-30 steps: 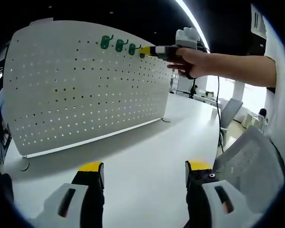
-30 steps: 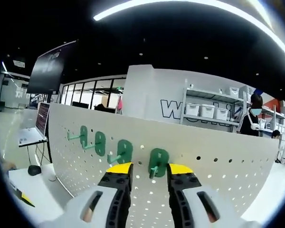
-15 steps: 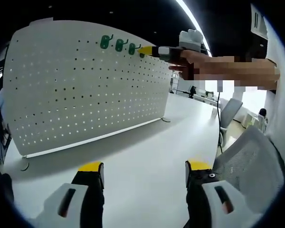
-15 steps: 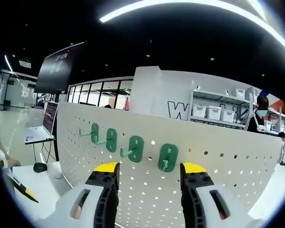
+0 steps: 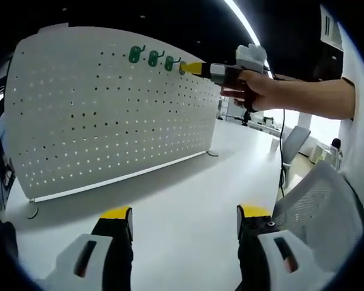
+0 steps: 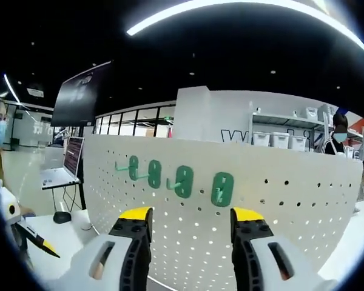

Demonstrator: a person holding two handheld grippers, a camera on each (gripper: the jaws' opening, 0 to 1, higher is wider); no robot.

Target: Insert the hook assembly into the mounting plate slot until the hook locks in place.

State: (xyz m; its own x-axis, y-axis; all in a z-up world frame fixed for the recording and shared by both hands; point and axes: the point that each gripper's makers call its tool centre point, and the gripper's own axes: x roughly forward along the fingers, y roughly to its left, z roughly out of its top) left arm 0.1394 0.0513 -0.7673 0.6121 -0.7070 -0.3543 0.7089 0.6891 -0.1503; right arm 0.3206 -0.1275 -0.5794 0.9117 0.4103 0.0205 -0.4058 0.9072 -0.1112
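R gripper [image 6: 190,217] backed off pegboard [image 6: 279,200]; green hook [image 6: 222,188] seated; both jaws wide, empty.

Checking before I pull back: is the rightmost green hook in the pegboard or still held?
In. The rightmost hook sits on the pegboard; the right claw is open, clear of it.

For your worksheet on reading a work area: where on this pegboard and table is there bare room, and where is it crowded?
Free: the pegboard below its top row of green hooks, and the white table between the board's foot and the left tool. Crowded: the board's top edge, where four hooks sit close together and the right tool hovers beside the last one.
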